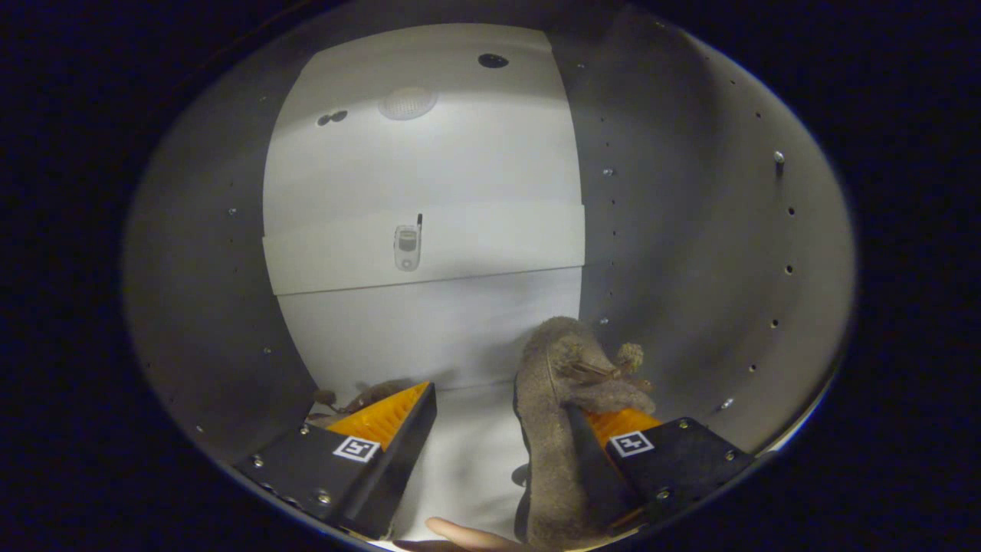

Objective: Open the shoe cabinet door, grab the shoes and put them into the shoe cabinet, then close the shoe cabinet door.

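I am looking into the shoe cabinet [674,253], with its white back panel and grey side walls. A brown fuzzy shoe [548,429] with a small tassel stands on the white cabinet floor [475,452], leaning against the inner face of my right finger and covering its tip. My gripper [502,406] is open, and the left finger is well apart from this shoe. A second brown shoe [368,397] lies on the floor just behind the left finger, mostly hidden by it.
A small light-coloured device [407,247] is fixed on a band across the back panel. Rows of small holes and screws run down both side walls. A person's fingertip [460,533] shows on the floor between the finger bases.
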